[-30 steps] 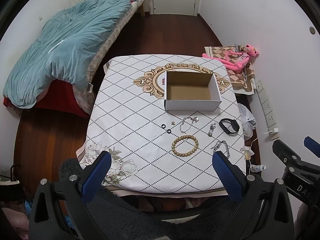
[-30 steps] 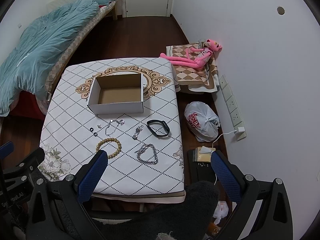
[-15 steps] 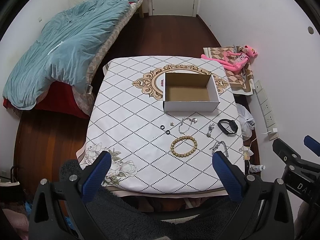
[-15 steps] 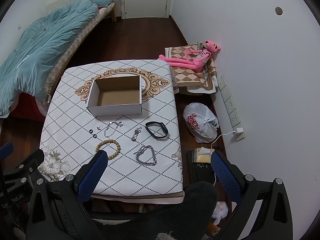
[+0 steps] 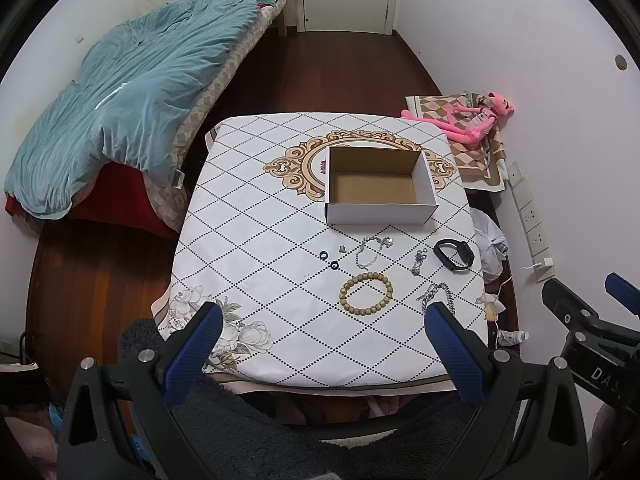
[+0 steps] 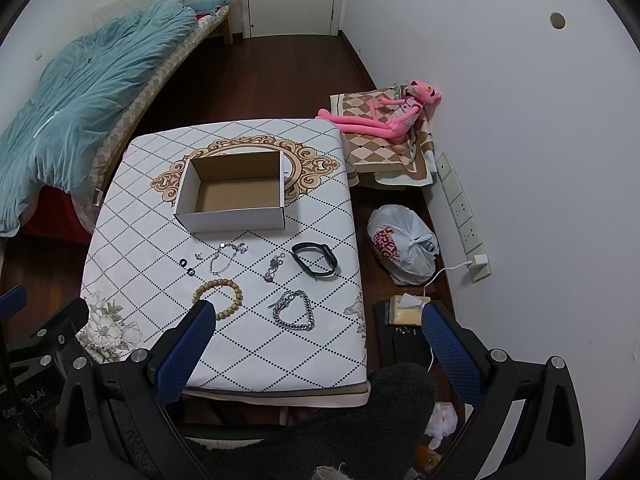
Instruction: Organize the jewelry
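Note:
An open, empty cardboard box (image 5: 380, 186) (image 6: 234, 194) sits mid-table. In front of it lie a wooden bead bracelet (image 5: 366, 294) (image 6: 224, 292), a thin silver chain bracelet (image 5: 370, 252) (image 6: 226, 258), a small silver charm piece (image 5: 418, 261) (image 6: 274, 268), a thick silver chain bracelet (image 5: 438, 298) (image 6: 294, 311), a black wristband (image 5: 454, 255) (image 6: 316, 260) and two small black rings (image 5: 328, 260) (image 6: 187, 266). My left gripper (image 5: 322, 346) and right gripper (image 6: 318, 344) are both open and empty, held high above the table's near edge.
The table (image 5: 256, 240) wears a white diamond-pattern cloth. A bed with a teal duvet (image 5: 120, 100) stands left. At the right wall are a pink plush toy (image 6: 384, 116) on a checked cloth, a white plastic bag (image 6: 402, 244) and a power strip (image 6: 464, 216).
Both grippers have drifted slightly, shifting the view a little. No jewelry has moved, and both grippers stay open.

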`<state>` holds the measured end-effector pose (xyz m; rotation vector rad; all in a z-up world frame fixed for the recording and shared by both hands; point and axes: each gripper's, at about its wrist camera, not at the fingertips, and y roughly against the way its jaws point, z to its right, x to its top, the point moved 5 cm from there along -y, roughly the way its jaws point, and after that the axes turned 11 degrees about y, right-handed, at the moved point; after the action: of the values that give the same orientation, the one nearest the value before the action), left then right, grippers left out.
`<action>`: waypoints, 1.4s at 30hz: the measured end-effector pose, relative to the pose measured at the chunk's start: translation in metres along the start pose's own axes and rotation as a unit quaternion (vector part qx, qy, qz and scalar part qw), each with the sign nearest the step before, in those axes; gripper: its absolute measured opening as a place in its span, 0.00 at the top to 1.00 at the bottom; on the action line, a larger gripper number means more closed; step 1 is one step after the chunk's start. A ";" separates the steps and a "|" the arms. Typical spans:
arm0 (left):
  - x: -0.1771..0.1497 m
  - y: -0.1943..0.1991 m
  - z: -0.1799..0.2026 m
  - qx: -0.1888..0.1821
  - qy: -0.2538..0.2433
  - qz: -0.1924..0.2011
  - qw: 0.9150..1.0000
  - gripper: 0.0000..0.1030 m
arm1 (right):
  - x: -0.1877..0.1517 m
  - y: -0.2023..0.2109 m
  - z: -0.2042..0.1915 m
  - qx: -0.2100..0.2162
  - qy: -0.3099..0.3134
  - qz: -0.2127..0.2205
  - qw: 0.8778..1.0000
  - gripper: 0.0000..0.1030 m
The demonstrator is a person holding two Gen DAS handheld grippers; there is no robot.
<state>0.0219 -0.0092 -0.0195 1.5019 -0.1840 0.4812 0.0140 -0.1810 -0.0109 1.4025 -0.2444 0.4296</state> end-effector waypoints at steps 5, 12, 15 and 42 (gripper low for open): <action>0.000 -0.002 -0.003 0.001 0.002 -0.002 1.000 0.00 | 0.001 -0.003 0.004 0.002 -0.009 0.000 1.000 0.00; 0.006 -0.036 -0.005 0.006 0.006 -0.012 1.000 0.00 | 0.000 -0.037 0.013 -0.011 -0.030 -0.020 0.999 0.00; 0.006 -0.064 -0.007 0.019 0.002 -0.022 1.000 0.00 | -0.005 -0.066 0.018 -0.018 -0.039 -0.041 0.998 0.00; -0.035 -0.240 -0.009 0.046 -0.037 -0.151 0.987 0.01 | -0.090 -0.270 -0.006 0.047 -0.121 -0.209 0.969 0.21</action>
<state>0.0889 -0.0063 -0.2527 1.6065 0.0099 0.1920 0.0489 -0.2175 -0.2915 1.5536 -0.1210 -0.0814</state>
